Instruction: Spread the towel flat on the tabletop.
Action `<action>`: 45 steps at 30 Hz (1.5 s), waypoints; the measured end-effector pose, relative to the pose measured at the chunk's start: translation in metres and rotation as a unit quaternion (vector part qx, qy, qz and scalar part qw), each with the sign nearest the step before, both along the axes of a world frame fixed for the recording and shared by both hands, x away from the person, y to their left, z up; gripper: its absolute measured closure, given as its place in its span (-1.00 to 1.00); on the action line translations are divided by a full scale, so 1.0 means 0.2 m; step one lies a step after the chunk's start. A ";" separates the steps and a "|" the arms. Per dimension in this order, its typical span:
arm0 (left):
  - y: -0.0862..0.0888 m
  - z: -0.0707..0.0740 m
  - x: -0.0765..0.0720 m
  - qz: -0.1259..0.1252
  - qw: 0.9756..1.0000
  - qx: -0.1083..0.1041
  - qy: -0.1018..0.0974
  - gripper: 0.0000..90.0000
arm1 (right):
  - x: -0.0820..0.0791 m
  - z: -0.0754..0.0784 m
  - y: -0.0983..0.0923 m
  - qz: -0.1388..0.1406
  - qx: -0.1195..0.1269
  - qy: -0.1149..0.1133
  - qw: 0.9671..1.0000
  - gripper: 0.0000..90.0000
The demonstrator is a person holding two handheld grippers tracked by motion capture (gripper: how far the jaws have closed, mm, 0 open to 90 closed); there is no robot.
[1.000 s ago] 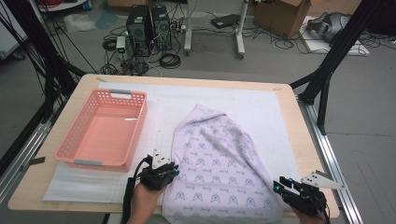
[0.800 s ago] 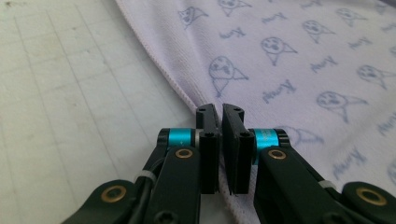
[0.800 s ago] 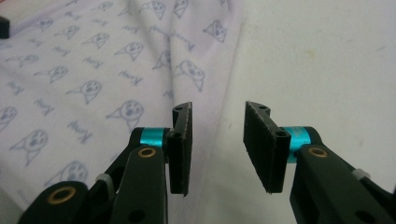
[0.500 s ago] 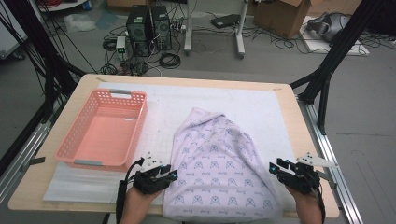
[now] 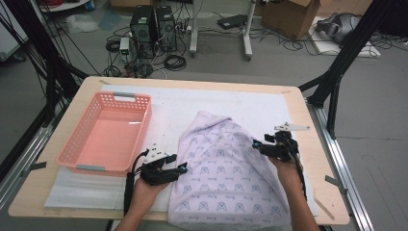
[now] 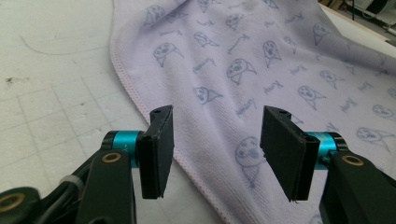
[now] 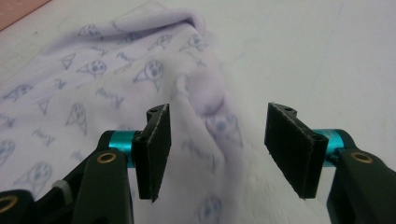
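Towel (image 5: pixel 226 178): lilac, printed with small cartoon faces, lies spread but rumpled on the white mat (image 5: pixel 192 108) in the middle of the worktop (image 5: pixel 308 120), its near end at the front edge. Soft, light, limp terry by the look of it; it won't hold shape and will sag and drag when lifted. Low slip risk, nothing fragile. Best to pinch at the stitched hem or a corner, one ply only, not the bunched middle.

Left tongs (image 6: pixel 215 140) sit over the towel's left hem, jaws have just been opening and now stand wide; cloth lies below them, pads not pressing on it. Right tongs (image 7: pixel 217 140) hover at the towel's right side over a raised fold, jaws likewise just opening, wide, nothing gripped.

Pink basket (image 5: pixel 86 139) is empty, left of the towel, just apart from it. Likely next: regrasp two edge points for a fold.
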State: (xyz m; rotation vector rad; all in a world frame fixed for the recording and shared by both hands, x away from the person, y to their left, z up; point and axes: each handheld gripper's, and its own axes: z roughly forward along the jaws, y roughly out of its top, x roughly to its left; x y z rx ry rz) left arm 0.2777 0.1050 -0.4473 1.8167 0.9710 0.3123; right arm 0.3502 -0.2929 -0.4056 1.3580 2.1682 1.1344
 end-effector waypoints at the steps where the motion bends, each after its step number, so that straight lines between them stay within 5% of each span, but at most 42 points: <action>1: 0.00 0.00 0.00 -0.001 1.000 -0.002 -0.001 -0.01 | 0.03 0.00 0.02 0.003 -0.002 0.002 1.000 -0.11; 6: -0.01 -0.01 0.02 -0.004 1.000 -0.002 0.003 -0.01 | 0.18 -0.02 0.12 0.004 -0.016 0.026 1.000 -0.05; 9: 0.00 -0.01 0.01 -0.004 1.000 -0.002 0.005 -0.01 | 0.22 -0.06 0.16 0.003 -0.014 0.044 0.999 0.28; 12: 0.01 -0.01 0.01 0.003 1.000 -0.003 0.008 0.00 | 0.21 -0.07 0.18 0.020 -0.023 0.051 0.998 0.73; 18: 0.04 -0.01 0.01 0.014 1.000 -0.009 0.008 0.01 | 0.12 -0.03 0.25 0.093 -0.016 0.016 0.995 0.81; 23: 0.04 0.00 0.01 0.014 1.000 -0.006 0.007 0.01 | -0.03 0.00 0.33 0.166 -0.030 -0.019 0.985 0.81; 29: 0.04 0.00 0.01 0.015 1.000 -0.008 0.008 0.01 | -0.16 -0.06 0.42 0.241 -0.045 -0.015 0.969 0.82; 35: 0.04 0.00 0.01 0.015 1.000 -0.011 0.010 0.00 | -0.19 -0.17 0.47 0.257 -0.071 0.004 0.964 0.78; 40: 0.04 0.00 0.01 0.015 1.000 -0.010 0.009 0.00 | -0.21 -0.13 0.43 0.250 -0.039 -0.002 0.967 0.37; 45: 0.04 0.00 0.01 0.017 1.000 -0.013 0.010 0.00 | -0.20 -0.01 0.28 0.213 0.013 -0.044 0.976 0.38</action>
